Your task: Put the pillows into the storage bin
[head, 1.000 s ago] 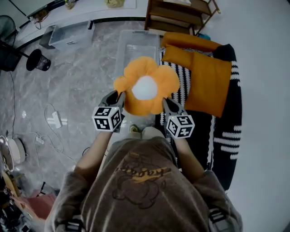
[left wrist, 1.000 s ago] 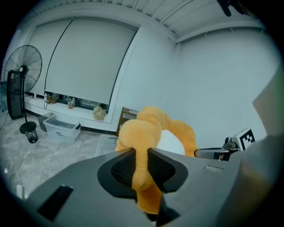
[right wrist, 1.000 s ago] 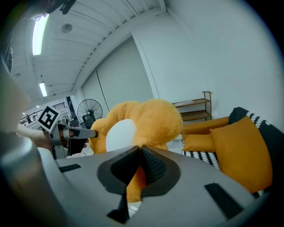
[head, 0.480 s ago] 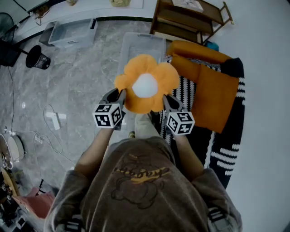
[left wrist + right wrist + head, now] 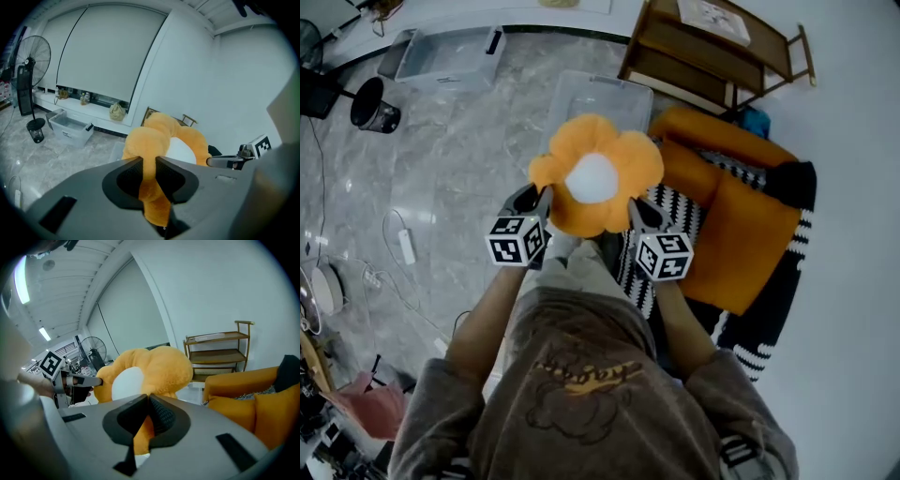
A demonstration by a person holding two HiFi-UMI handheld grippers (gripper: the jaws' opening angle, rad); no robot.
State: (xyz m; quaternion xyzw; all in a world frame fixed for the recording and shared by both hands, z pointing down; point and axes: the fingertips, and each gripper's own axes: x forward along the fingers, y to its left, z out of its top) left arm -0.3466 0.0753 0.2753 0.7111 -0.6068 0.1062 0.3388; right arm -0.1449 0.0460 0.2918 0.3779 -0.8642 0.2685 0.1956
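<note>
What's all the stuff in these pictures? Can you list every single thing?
flower pillow: one, orange with a white middle, held up between both tools
storage bin: one, clear, on the floor beyond the flower pillow
second bin: one, clear, on the floor at far left
orange pillows: at least two, orange, on the striped blanket
striped blanket: one, black and white, on the floor at right
shelf: one, brown wood, by the wall
fan: one, black, standing at left
cables: a few, white, on the floor at left
left tool: one, grey, shut on a petal
right tool: one, grey, shut on another petal
</note>
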